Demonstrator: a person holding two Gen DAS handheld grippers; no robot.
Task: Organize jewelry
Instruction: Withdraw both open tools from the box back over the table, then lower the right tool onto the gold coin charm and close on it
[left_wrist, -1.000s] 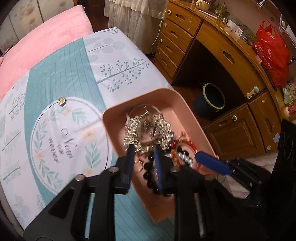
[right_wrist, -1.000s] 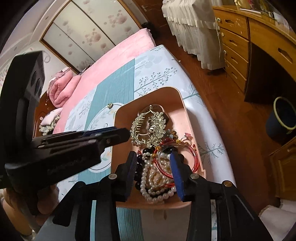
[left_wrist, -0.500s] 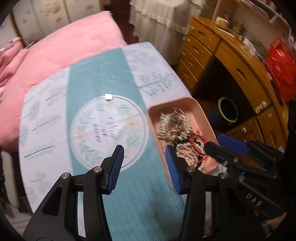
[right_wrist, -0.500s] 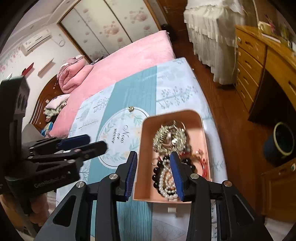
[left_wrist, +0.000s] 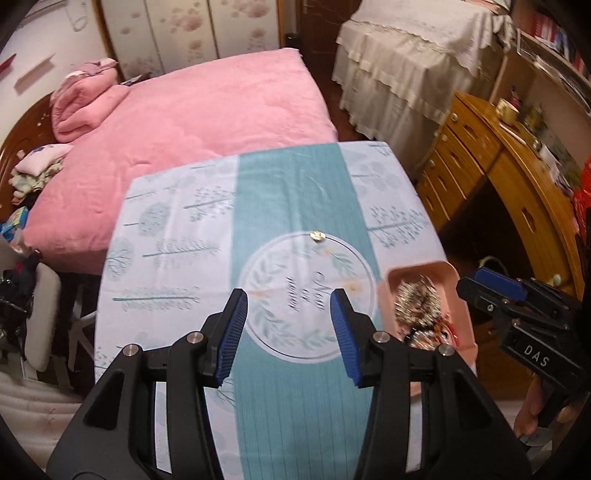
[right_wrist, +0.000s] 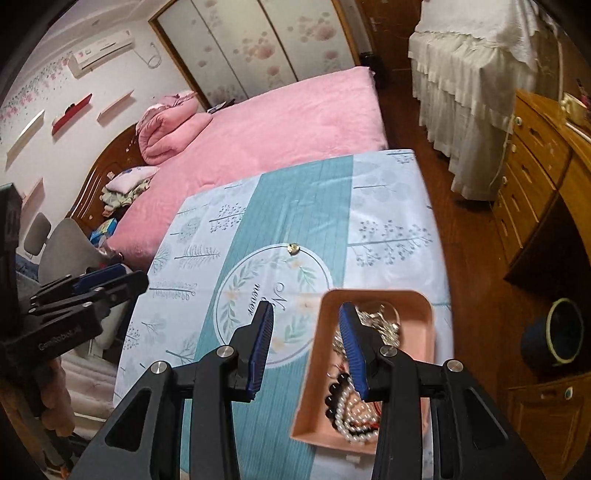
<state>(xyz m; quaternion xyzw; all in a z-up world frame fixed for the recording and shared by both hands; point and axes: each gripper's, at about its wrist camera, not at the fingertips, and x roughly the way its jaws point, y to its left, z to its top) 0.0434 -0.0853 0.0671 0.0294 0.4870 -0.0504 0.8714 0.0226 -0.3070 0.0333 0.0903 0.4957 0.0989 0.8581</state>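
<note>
**Both grippers empty above the cloth, one small piece stranded outside the tray**

Bedroom clutter rings the patterned tablecloth, with a pink bed behind it. My worry is the small gold piece lying alone on the cloth: it looks tiny and flat, so I judge the pads could skid over it or pinch up fabric instead. Crowding is the other risk, since the pink tray sits near the table's right edge and a careless nudge could tip it off.

From my left gripper the gold piece lies at about twelve o'clock, well apart, and the tray at three o'clock. My right gripper hangs over the tray's left rim. Both sets of jaws stand apart, nothing between them.
</note>
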